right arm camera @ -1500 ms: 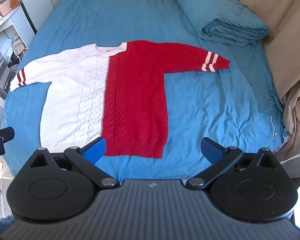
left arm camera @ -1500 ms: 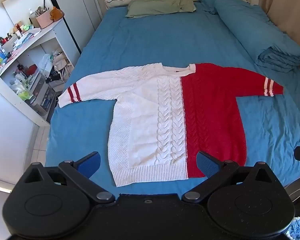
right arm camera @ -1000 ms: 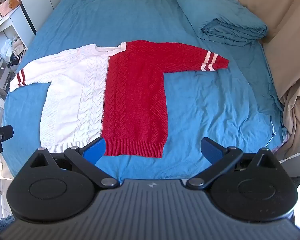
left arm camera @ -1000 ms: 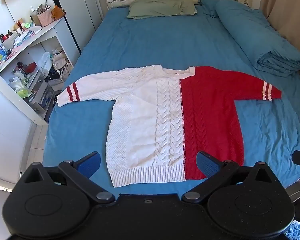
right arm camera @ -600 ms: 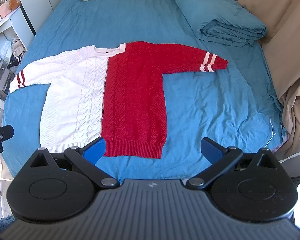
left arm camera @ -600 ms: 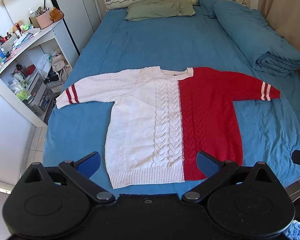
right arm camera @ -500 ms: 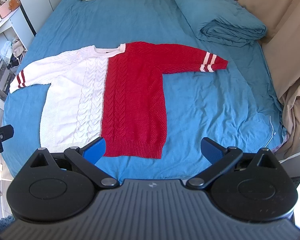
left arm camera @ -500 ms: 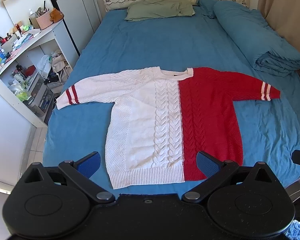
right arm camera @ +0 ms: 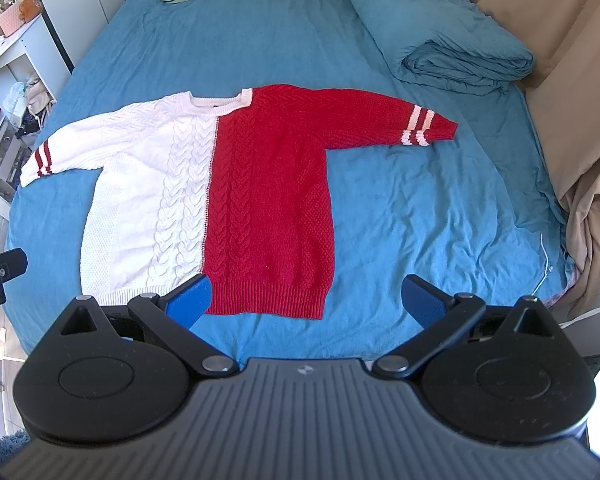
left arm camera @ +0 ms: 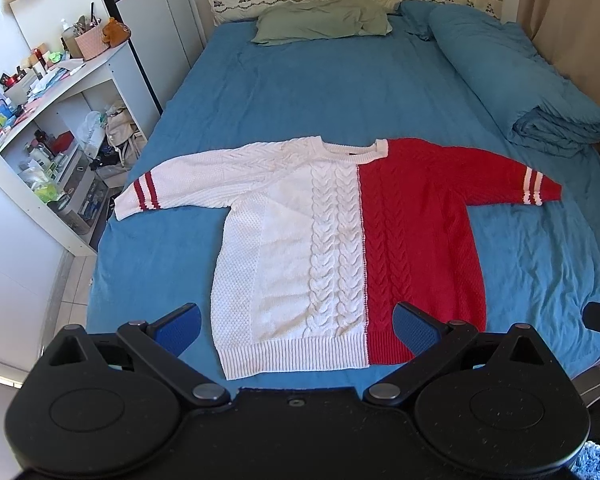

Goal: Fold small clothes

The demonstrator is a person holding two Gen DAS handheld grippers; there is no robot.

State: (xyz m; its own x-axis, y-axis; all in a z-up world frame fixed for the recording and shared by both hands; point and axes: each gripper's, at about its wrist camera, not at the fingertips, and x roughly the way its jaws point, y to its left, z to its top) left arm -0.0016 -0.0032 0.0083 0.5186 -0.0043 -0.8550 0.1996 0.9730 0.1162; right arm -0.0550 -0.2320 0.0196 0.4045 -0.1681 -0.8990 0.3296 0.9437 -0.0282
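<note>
Sweater lies flat, face up, centre of frame on the blue bed, both sleeves spread, nothing folded yet. Left tool and right tool both hover over the hem edge, jaws wide apart, holding nothing.

Likely first step: fold sleeves in. Pinch each cuff, white one and red one, lift low, lay across the body; thick knit, so take a full bite.

Containers: pink pot on the shelf unit, upper left, holds what look like pens or brushes. Shelf clutter is too small to read.
</note>
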